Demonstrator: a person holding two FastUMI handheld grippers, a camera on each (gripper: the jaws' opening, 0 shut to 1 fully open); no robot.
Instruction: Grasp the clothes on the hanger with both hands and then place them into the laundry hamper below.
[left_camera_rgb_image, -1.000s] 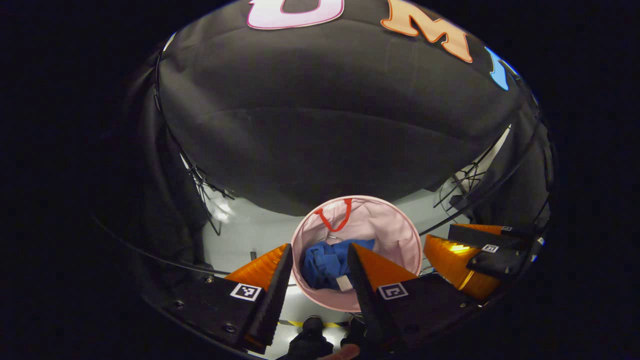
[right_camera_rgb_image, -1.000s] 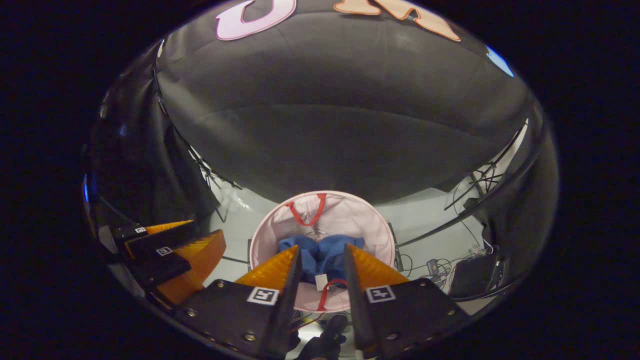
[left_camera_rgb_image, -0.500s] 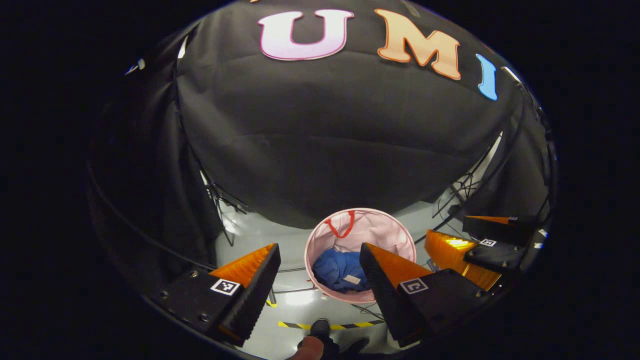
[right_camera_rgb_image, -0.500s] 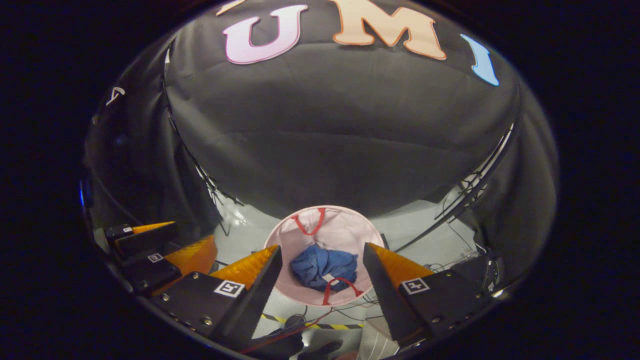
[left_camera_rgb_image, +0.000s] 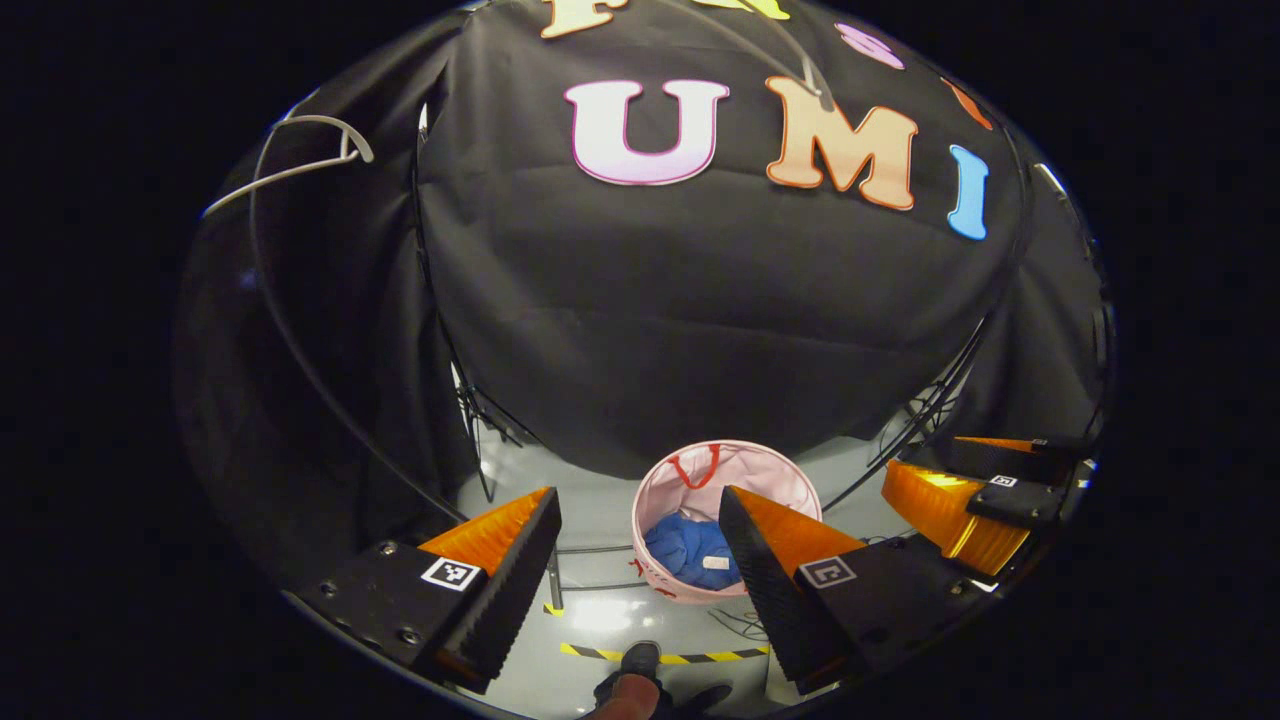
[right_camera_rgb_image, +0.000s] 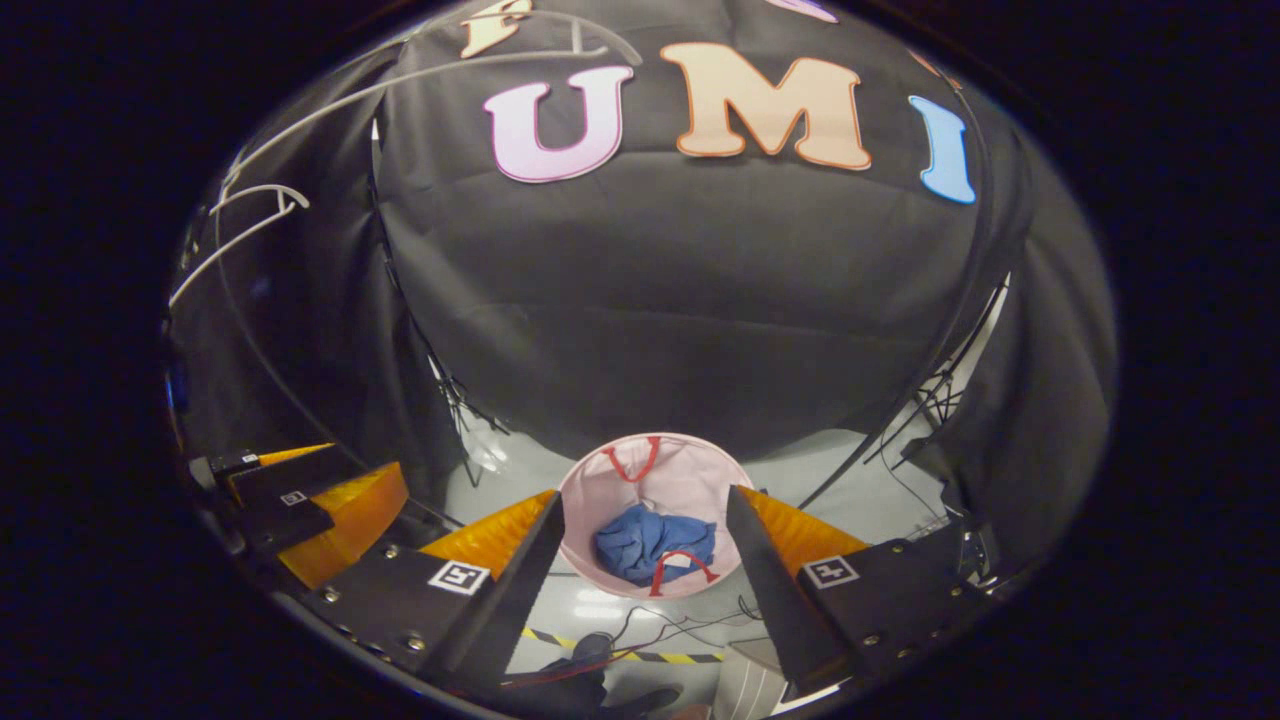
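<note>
One pink hamper (right_camera_rgb_image: 690, 480) on glossy grey floor (right_camera_rgb_image: 850, 440).

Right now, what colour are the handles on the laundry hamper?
Red. The handles on the pale pink laundry hamper show best in the right gripper view.

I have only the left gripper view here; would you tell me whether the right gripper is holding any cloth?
Observer: No. In the right gripper view the right gripper is open, with nothing between its fingers.
Operator: Thank you. My own finger covers part of the hamper; how do the clothes lie?
Observer: The blue clothes sit bunched at the bottom of the pink hamper, well below its rim.
Operator: And the hamper's near handle?
Observer: The near red handle arches up in front of the clothes, seen from the right gripper view.
</note>
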